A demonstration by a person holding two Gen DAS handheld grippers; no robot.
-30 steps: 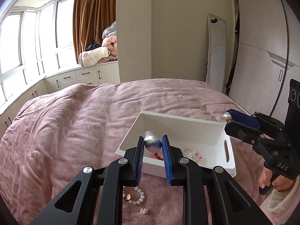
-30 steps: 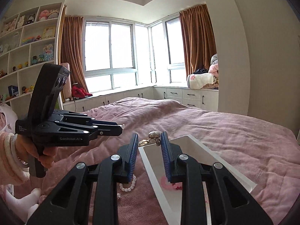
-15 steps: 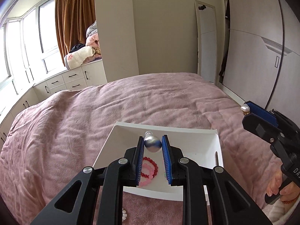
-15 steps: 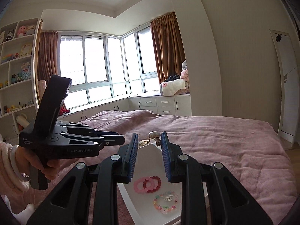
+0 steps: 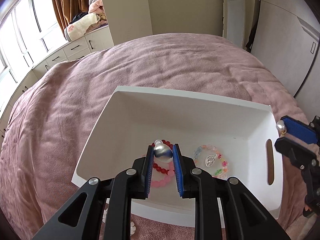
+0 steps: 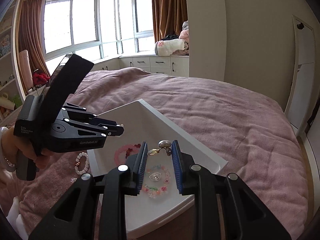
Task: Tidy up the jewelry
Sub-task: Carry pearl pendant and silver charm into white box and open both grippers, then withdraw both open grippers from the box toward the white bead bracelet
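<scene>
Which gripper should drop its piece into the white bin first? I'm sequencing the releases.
Probably the left gripper: its silver pendant hangs over the white bin floor. The right gripper's pearl earring sits nearer the rim.

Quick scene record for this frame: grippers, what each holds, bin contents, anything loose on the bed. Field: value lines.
left gripper: shut on silver pendant, above the bin
right gripper: shut on pearl earring, above the bin
bin: white, on the pink bed
in bin: red bracelet, pink bracelet, multicolour bracelet
loose on bed: white bracelet beside the bin
</scene>
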